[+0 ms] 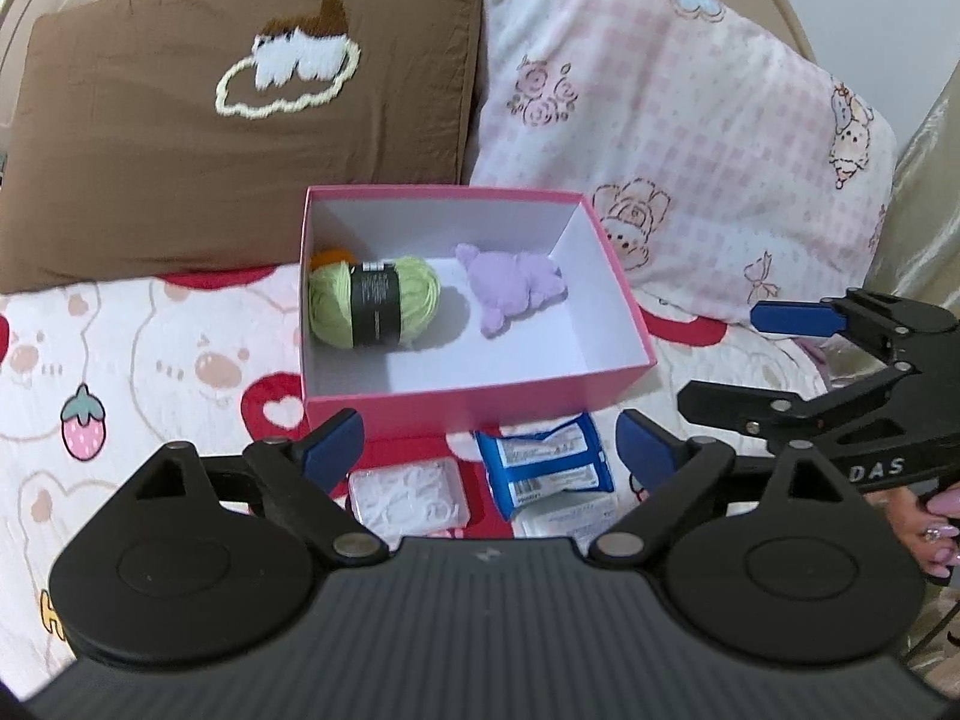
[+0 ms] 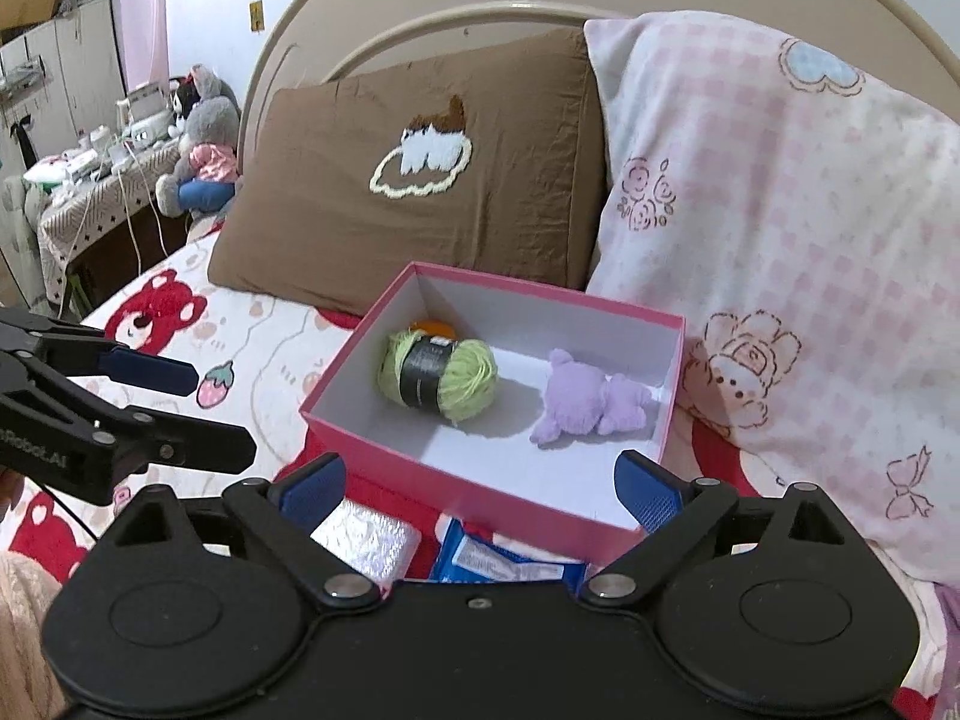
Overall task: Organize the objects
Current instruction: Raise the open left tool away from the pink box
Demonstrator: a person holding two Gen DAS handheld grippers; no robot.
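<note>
Resting on the bed [image 1: 150, 348], a pink box [image 1: 480, 402] stands open in front of a brown pillow [image 1: 240, 120] and a pink checked pillow [image 1: 690, 120]. Inside the box, a ball of green yarn [image 1: 372, 303] with a black band lies at the left, with something orange [image 1: 333, 255] partly hidden behind it in the back left corner. A purple soft toy [image 1: 510, 288] lies to the right of the yarn, apart from it.

On the bedspread just in front of the box lie a clear case of white items [image 1: 408, 495] and, beside it to the right, a blue packet [image 1: 543, 465]. A further white packet [image 1: 564, 519] is partly hidden under the blue one.

The left claw [image 1: 489, 450] hangs above these items with its jaws wide apart and nothing between them. The right claw [image 2: 483, 489] is likewise spread wide and empty, over the near edge of the box. In the left wrist view, fingers [image 1: 936, 534] grip the right claw's handle.
</note>
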